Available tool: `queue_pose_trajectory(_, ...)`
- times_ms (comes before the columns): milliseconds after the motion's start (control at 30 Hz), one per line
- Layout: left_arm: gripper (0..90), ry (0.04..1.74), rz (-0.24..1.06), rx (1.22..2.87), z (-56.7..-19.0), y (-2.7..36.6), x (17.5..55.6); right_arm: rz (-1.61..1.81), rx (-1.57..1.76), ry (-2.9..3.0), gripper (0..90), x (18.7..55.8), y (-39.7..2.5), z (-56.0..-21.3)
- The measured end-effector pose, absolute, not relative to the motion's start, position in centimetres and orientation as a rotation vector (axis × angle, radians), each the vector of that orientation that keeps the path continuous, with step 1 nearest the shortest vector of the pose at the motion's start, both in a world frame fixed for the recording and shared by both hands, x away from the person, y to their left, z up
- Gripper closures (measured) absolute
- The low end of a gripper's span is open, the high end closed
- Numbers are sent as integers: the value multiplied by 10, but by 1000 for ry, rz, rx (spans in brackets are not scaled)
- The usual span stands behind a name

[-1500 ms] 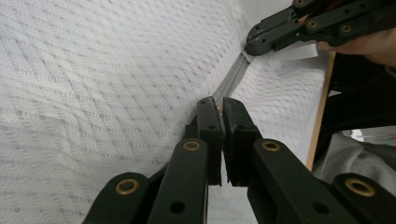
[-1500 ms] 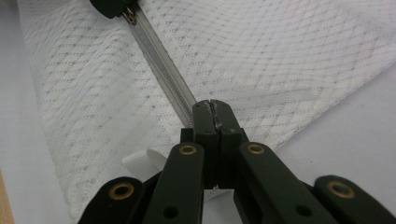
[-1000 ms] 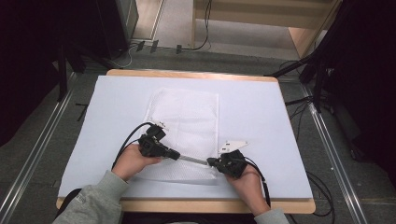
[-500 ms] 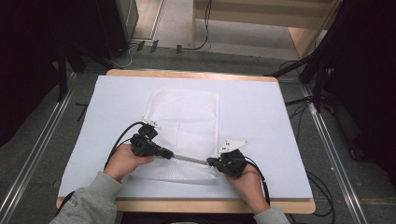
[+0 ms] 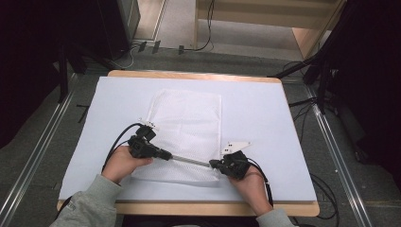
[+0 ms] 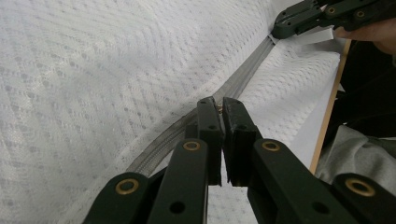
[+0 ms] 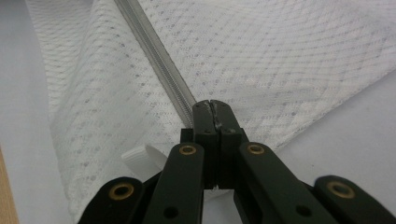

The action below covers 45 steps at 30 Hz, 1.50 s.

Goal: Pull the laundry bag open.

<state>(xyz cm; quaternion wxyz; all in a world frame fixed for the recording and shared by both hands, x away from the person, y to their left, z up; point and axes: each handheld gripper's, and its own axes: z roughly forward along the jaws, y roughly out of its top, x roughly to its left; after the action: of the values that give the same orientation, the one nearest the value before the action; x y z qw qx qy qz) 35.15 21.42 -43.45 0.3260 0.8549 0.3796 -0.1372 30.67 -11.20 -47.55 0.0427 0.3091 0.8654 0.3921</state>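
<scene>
Left hand-held gripper: jaws are standing nearly closed, a thin gap showing between them, and they are pinching something small and brassy at their tips, most likely the slider or pull of the zipper. The grey zipper tape is running away from the tips toward the other hand-held gripper at the upper right of this view. In the high view the left hand-held gripper is sitting over the lower left part of the mesh bag, with the left hand wrapped around it.

Right hand-held gripper: jaws are pressing fully together and clamping the bag's edge at the end of the zipper, which is stretching away toward the top left of this view. A small white tab is lying just beside the jaws. In the high view the right hand-held gripper is facing the left one, with the zipper line pulled taut between them.

Container: the white mesh bag is lying flat on the white-covered worktop, near its middle, zipper end toward the person. The mesh is looking flat and slack; cannot tell whether anything is inside.
</scene>
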Motion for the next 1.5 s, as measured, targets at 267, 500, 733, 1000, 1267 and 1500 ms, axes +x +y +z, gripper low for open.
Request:
queue_pose_trajectory(267,883,1014,-348,2221,-433,231,350,1199,952,2650,900,307,-112,-475)
queue_pose_trajectory(500,883,1019,-352,2217,-435,235,349,1196,948,2657,900,308,-112,-475)
queue_pose_trajectory(733,883,1042,-353,2200,-435,243,349,1199,945,2662,900,309,-112,-475)
queue_pose_trajectory(1000,883,1050,-351,2201,-436,247,349,1199,928,2663,900,309,-112,-475)
queue_pose_trajectory(1267,883,1071,-342,2189,-436,255,347,1200,923,2673,900,310,-112,-475)
queue_pose_trajectory(1500,883,1097,-342,2172,-436,262,346,1193,907,2678,900,310,-112,-475)
